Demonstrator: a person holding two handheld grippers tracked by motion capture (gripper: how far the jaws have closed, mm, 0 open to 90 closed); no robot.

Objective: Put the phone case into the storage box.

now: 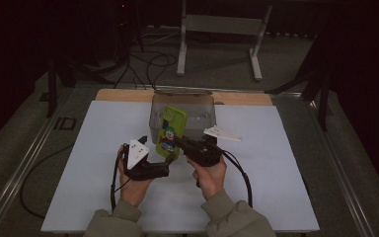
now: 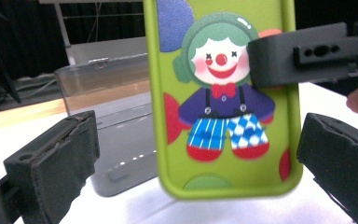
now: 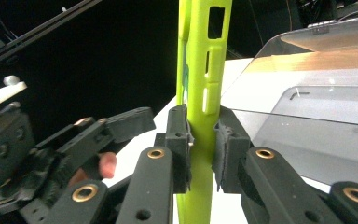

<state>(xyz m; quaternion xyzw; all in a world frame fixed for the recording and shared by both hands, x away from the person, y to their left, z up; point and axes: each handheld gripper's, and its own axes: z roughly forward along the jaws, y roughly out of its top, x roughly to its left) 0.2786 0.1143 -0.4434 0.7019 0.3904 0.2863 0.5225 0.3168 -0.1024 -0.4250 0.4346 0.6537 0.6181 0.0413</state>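
The room is sitting dark around a desk (image 1: 276, 197) covered by a white sheet, with a clear plastic box (image 1: 197, 106) standing near its far edge, at the middle. A person is holding a green phone case (image 1: 171, 132) upright just in front of that box, its clown picture facing them. The right tool (image 3: 201, 149) is gripping the case's edge tightly, pads pressing on both faces. The left tool (image 2: 196, 154) is sitting with its jaws spread wide on either side of the case, touching nothing. Both hands are hovering above the middle of the desk, close together.
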